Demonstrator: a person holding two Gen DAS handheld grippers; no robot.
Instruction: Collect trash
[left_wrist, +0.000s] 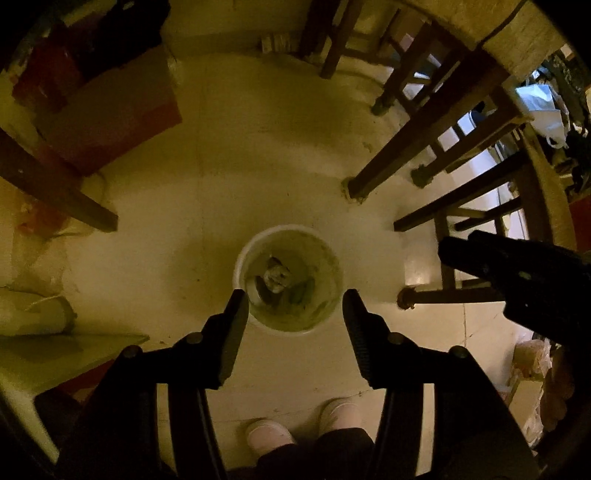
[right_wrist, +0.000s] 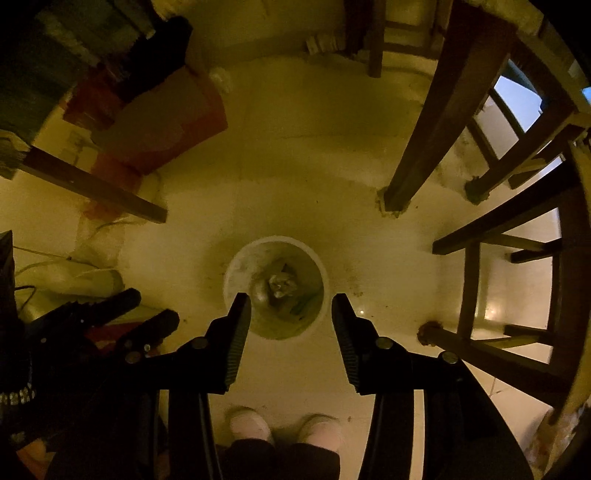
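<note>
A white round trash bin (left_wrist: 242, 258) stands on the pale floor, seen from straight above. Crumpled trash (left_wrist: 275, 277) lies at its bottom. My left gripper (left_wrist: 295, 297) is open and empty, high above the bin. In the right wrist view the same bin (right_wrist: 231, 269) with the crumpled trash (right_wrist: 280, 286) sits below my right gripper (right_wrist: 291, 301), which is open and empty. The right gripper shows at the right edge of the left wrist view (left_wrist: 461, 254), and the left gripper shows at the left of the right wrist view (right_wrist: 147, 310).
Dark wooden chair legs (left_wrist: 413, 147) stand to the right and a table leg (left_wrist: 55, 184) to the left. A red-brown box (left_wrist: 110, 118) lies at upper left. The person's pale shoes (left_wrist: 269, 432) are at the bottom. White bags (left_wrist: 33, 310) lie left.
</note>
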